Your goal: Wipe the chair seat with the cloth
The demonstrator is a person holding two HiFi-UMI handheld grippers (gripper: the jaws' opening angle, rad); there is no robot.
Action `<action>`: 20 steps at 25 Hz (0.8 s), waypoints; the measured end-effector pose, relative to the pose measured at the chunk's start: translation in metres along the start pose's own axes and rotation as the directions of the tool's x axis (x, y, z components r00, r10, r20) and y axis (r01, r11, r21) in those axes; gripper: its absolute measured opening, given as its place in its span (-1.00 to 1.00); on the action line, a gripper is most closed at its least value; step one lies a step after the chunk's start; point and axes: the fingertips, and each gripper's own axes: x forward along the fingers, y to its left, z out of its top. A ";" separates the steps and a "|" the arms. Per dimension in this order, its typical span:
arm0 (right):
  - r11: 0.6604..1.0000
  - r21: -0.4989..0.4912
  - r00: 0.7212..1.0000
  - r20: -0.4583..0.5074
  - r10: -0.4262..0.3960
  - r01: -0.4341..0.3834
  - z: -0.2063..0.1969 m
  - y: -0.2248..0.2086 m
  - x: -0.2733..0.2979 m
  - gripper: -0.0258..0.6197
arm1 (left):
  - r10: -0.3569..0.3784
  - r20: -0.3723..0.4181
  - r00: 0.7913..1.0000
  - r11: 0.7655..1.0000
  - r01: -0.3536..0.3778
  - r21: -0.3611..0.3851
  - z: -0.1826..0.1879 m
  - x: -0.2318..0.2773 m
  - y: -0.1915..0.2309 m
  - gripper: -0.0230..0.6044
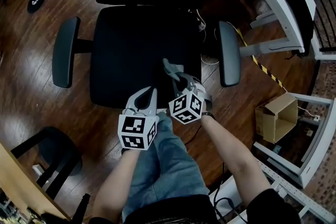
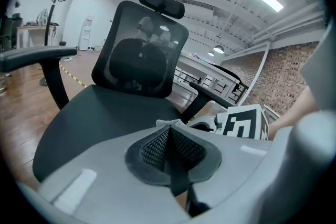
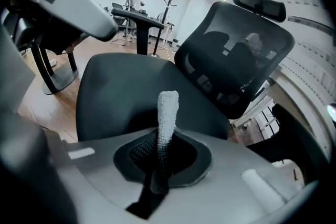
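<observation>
head view: chair seat [image 1: 136, 55] lies straight ahead of both tools, its front edge nearest me. right tool [image 1: 180, 83] is over the seat's front-right corner, jaws clamped on the cloth [image 1: 170, 69]. left tool [image 1: 146, 93] sits at the seat's front edge, just beside the right one.

right gripper view: cloth is a narrow bunched strip, long axis running out from the jaws toward the backrest [image 3: 236, 60]. its tip stands above the seat and looks clear of it.

left gripper view: left tool's jaws pressed together, nothing between them.

my read: wiping not begun. right tool is the one to act. it needs to drop and tilt until the strip lies on the seat, which spreads ahead and leftward.
</observation>
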 end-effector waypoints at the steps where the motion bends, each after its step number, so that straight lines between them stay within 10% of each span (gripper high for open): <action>1: 1.000 0.003 1.000 0.004 0.005 -0.005 -0.002 0.007 -0.005 -0.89 | -0.003 0.000 1.000 1.000 0.003 0.000 -0.002 -0.001 -0.003 -0.91; 20: 0.996 0.057 0.997 0.042 0.066 -0.068 -0.033 0.090 -0.050 -0.89 | -0.014 -0.015 1.000 1.000 0.015 0.005 -0.031 -0.011 -0.026 -0.91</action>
